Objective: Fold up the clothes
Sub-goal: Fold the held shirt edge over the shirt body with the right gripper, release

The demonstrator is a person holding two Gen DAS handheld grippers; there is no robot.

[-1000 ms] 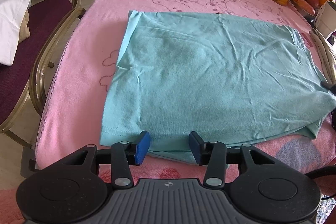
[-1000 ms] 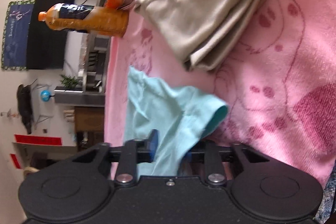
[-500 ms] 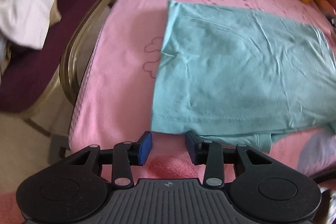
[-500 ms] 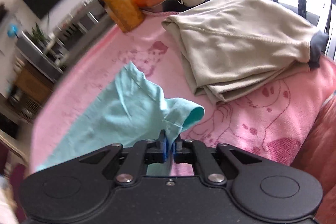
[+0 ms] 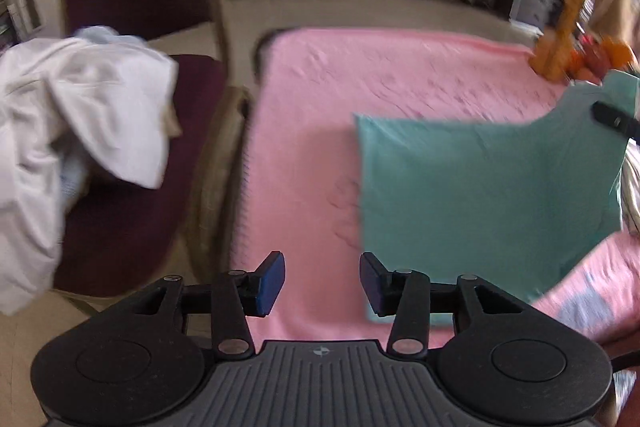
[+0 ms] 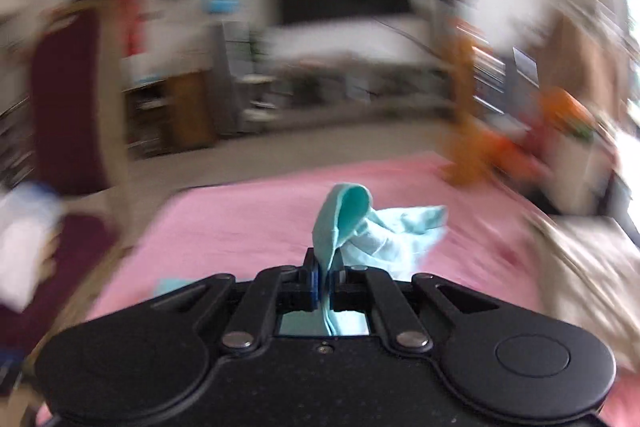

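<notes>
The left tongs [image 5: 322, 281] hang over the near edge of a worktop draped in a pink blanket [image 5: 312, 131], their blue pads [image 5: 271, 281] apart and widening, with only bare blanket between them. The teal shirt [image 5: 480, 187] lies just to their right, its near left corner beside the right pad, touching neither. A broad strip of open blanket runs along the shirt's left side to the worktop's left edge, and more open blanket stretches beyond it to the far edge.

The right tongs [image 6: 326, 277] are clenched on a bunched fold of the same shirt [image 6: 348, 223], which stands up from the pads and curls over, paler in this view. From the left camera the shirt's right side is lifted off the blanket, rising toward a dark part of the right tongs at the frame's edge; the rest lies flat and smooth.

A maroon chair [image 5: 120, 195] stands close against the left edge, heaped with white clothes [image 5: 80, 115]. A beige garment [image 6: 588, 267] lies on the right. A blurred orange bottle [image 5: 560, 27] stands at the far right corner.
</notes>
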